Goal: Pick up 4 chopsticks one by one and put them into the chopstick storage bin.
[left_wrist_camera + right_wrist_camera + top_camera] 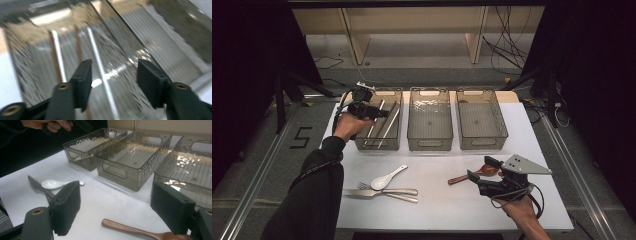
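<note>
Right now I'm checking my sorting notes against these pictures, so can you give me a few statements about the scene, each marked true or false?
1. The left gripper is over the leftmost bin, jaws open and holding nothing. True.
2. The middle bin holds chopsticks. False: the chopsticks lie in the leftmost bin.
3. The wooden spoon lies on the table by the right gripper. True.
4. The white spoon sits in the right bin. False: it lies on the table by the fork.
</note>
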Demonstrator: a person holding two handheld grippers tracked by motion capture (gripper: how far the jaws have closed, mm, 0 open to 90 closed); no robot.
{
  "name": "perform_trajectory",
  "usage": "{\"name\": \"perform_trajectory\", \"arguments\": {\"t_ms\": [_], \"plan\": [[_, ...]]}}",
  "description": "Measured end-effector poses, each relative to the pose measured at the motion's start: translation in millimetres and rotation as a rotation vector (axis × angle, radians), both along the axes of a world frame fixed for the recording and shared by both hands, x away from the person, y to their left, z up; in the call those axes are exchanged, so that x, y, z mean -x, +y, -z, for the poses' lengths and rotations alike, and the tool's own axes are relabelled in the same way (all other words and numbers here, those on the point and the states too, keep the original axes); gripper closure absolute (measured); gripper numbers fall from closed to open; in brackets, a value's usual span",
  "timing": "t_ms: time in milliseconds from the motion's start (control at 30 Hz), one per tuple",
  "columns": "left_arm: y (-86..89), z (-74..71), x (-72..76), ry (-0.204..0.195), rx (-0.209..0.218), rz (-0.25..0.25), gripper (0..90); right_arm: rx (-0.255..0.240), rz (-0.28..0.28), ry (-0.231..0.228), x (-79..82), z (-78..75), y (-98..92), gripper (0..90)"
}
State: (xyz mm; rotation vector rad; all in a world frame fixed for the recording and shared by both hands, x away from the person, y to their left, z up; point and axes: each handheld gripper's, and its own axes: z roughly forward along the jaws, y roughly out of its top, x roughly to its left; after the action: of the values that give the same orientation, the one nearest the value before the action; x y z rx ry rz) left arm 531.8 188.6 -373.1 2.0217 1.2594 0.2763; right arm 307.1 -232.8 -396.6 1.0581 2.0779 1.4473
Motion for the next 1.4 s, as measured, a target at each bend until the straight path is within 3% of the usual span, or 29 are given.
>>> {"name": "perform_trajectory", "arguments": {"t_ms": [167,267,367,433,500,1400], "plan": [[-3.5,0.0,26.8,0.015,0.019,0.049,36.7,0.001,0.002,-0.001,-0.1,-0.1,-0.3,24.8],[-5.5,0.4,42.5,0.011,0.017,0.079,33.6,0.002,0.002,-0.001,0.5,-0.3,0.1,24.8],[-9.1,0.2,52.5,0.013,-0.017,0.101,30.8,0.000,0.002,0.001,0.3,-0.6,0.4,24.8],[-9.8,0.6,61.4,0.007,-0.005,0.104,29.7,0.009,-0.003,-0.001,0.5,-0.7,1.0,24.8],[-9.5,2.6,65.9,0.007,-0.025,0.114,28.0,0.005,-0.005,-0.003,1.0,-1.3,1.1,24.8],[-22.8,27.0,103.4,0.017,-0.085,0.189,17.6,0.000,-0.006,0.006,0.1,0.2,-0.7,24.8]]}}
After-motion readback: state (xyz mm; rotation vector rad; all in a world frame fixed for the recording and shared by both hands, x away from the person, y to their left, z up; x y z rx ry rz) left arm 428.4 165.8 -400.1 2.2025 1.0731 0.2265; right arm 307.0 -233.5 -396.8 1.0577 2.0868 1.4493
